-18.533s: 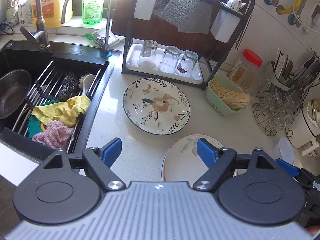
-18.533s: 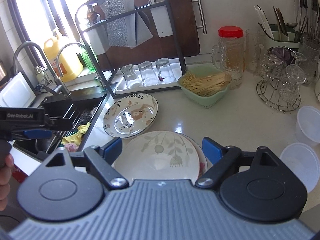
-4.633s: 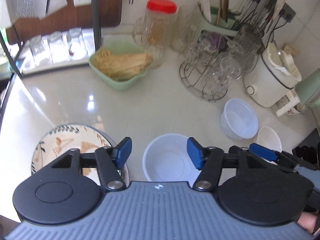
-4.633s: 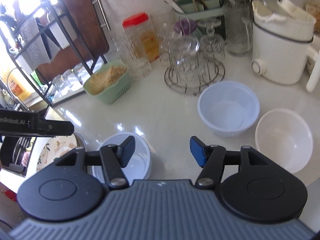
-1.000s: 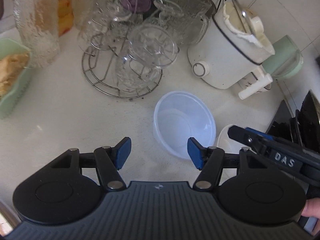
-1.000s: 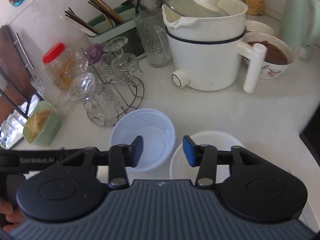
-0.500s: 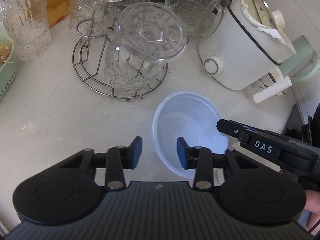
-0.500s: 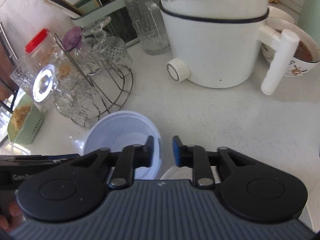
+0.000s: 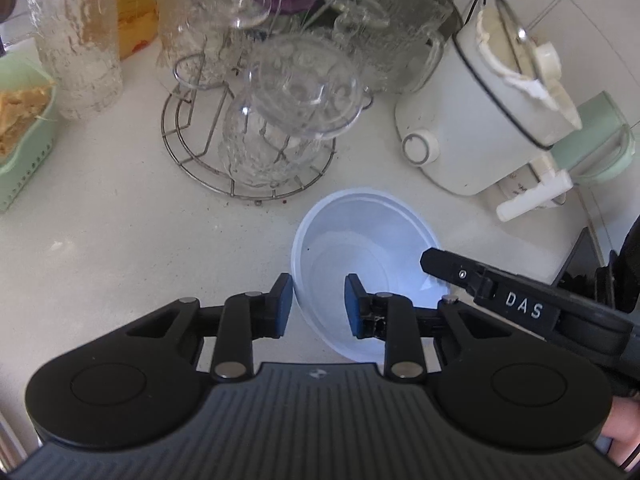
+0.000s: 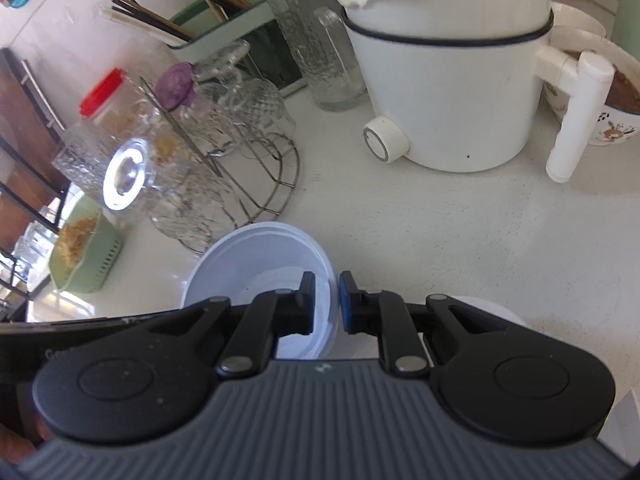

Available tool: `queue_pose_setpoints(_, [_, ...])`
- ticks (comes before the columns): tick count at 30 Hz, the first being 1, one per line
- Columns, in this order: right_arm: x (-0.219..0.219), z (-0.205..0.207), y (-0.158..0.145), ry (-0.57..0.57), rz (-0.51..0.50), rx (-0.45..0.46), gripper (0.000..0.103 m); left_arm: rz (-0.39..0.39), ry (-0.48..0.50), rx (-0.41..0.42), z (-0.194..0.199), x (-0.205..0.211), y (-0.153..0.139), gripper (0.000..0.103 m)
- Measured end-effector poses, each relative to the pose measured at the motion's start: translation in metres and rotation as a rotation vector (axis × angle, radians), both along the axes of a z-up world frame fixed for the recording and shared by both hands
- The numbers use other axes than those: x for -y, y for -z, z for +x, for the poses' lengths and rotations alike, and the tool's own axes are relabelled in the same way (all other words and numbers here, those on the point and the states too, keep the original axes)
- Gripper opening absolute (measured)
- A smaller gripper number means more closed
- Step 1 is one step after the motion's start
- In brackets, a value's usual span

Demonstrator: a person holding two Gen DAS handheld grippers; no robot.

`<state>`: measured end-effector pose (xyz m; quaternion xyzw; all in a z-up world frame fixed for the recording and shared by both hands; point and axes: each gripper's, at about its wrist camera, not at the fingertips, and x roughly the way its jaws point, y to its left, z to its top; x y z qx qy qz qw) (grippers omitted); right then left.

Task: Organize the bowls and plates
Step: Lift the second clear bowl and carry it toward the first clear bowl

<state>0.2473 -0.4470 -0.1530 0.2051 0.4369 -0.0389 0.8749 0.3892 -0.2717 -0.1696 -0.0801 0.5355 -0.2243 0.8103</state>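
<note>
Bowl: a pale translucent plastic bowl (image 9: 362,248) sits upright on the counter, caught between two grippers at once, one on each side of it.
Left gripper: the left gripper (image 9: 316,304) straddles the bowl's near-left rim, one blue pad outside the wall, the other inside; the jaws are closing, with a gap visible at the inner pad, so no firm grip yet.
Right gripper: the right gripper (image 10: 326,300) has its jaws closing on the opposite rim, wall between the pads and all but pinched; contact looks made.
Key relation: the bowl lies straight ahead of and below both sets of jaws; being round, it has no long axis, so the rim wall is the only purchase. Neither hand is clearly nearer.
Second bowl: a white bowl (image 10: 492,314) shows just right of the right jaws, largely hidden.
Surface: a speckled white counter (image 10: 440,224), smooth.
Room: kitchen; a wire rack of glasses (image 9: 276,120) beyond the jaws, a white electric pot (image 10: 444,80) beyond-right, both near enough to crowd a lift.
</note>
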Motion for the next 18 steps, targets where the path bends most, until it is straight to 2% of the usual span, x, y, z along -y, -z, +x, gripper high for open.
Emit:
queue_pose_setpoints(13, [-0.016, -0.04, -0.046, 0.046, 0.027, 0.056, 0.016, -0.037, 0.042, 0.086, -0.029, -0.018, -0.061, 0.033])
queue_pose_setpoints(18, [-0.028, -0.059, -0.063, 0.054, 0.015, 0.078, 0.016, -0.064, 0.066, 0.09, -0.041, -0.033, -0.076, 0.033])
